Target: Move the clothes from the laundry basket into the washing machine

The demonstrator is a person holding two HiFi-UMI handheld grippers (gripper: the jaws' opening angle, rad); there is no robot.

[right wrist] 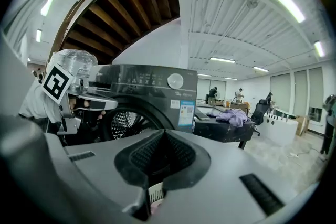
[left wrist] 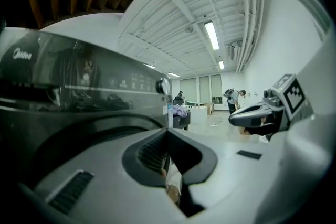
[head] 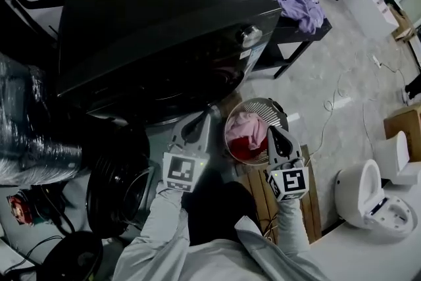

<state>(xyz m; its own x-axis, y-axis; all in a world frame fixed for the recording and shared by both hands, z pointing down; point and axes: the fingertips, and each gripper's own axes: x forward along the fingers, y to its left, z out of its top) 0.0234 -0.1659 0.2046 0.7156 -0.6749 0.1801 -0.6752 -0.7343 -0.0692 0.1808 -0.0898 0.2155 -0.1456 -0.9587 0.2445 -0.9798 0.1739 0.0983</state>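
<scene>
In the head view, both arms in pale grey sleeves are reaching forward and down, side by side, with the claws pointing away from the body. The left claw (head: 209,112) is hanging in front of the dark washing machine (head: 164,16), above the open round door (head: 115,191). The right claw (head: 271,129) is hovering over the near rim of the laundry basket (head: 258,102). The basket is standing on the floor just right of the machine, and pink and red clothes (head: 245,131) are lying inside it, between the two claws and closer to the right one. Further back, a purple cloth (head: 299,8) is lying on a dark bench (head: 289,28). In the left gripper view, the left claw (left wrist: 168,131) is sitting pinched together at the tips and gripping nothing. The machine's front panel (left wrist: 105,92) is filling the left side, and the right claw (left wrist: 247,117) is showing level beside it. In the right gripper view, the right claw (right wrist: 165,131) is likewise pressed together and carrying nothing, pointing toward the washing machine (right wrist: 152,86). The left claw (right wrist: 97,105) is showing at the left, and a sliver of pink is peeking from under the tips.
</scene>
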